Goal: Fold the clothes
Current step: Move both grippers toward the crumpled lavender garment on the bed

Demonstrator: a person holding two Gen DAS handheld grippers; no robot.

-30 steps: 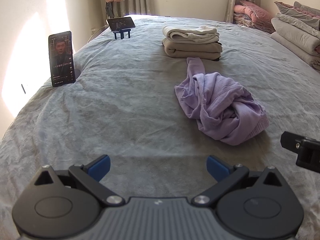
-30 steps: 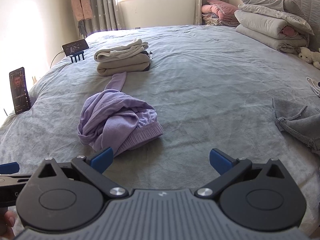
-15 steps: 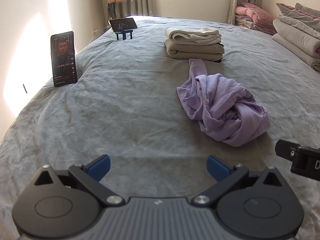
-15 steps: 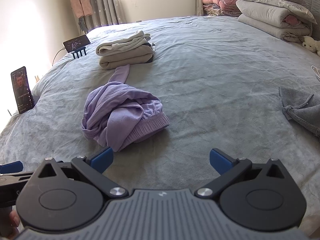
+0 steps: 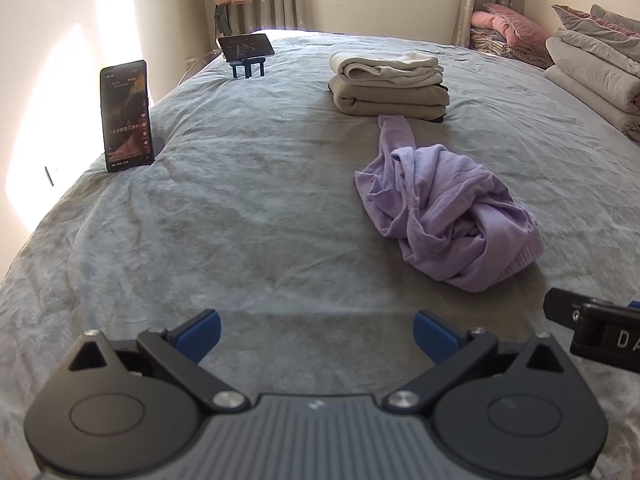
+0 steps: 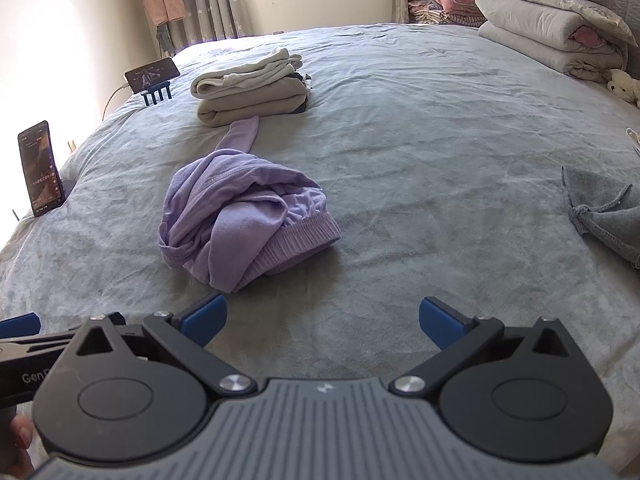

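Note:
A crumpled purple garment (image 5: 444, 208) (image 6: 240, 216) lies bunched on the grey bed, one sleeve stretched toward a stack of folded beige clothes (image 5: 390, 82) (image 6: 250, 88). My left gripper (image 5: 316, 334) is open and empty, hovering over bare blanket short of the garment, which lies to its front right. My right gripper (image 6: 322, 320) is open too, holding nothing, with the garment just ahead of its left finger. Part of the right gripper's body shows at the right edge of the left wrist view.
An upright phone (image 5: 126, 116) (image 6: 40, 168) stands at the bed's left edge, and a second phone on a blue stand (image 5: 246, 50) (image 6: 152, 74) further back. Folded quilts (image 6: 548, 28) pile at the far right. A grey garment (image 6: 604, 212) lies to the right.
Both grippers have crept slightly forward toward the purple garment, which now looks a little closer. Both stay open; the clothes have not moved.

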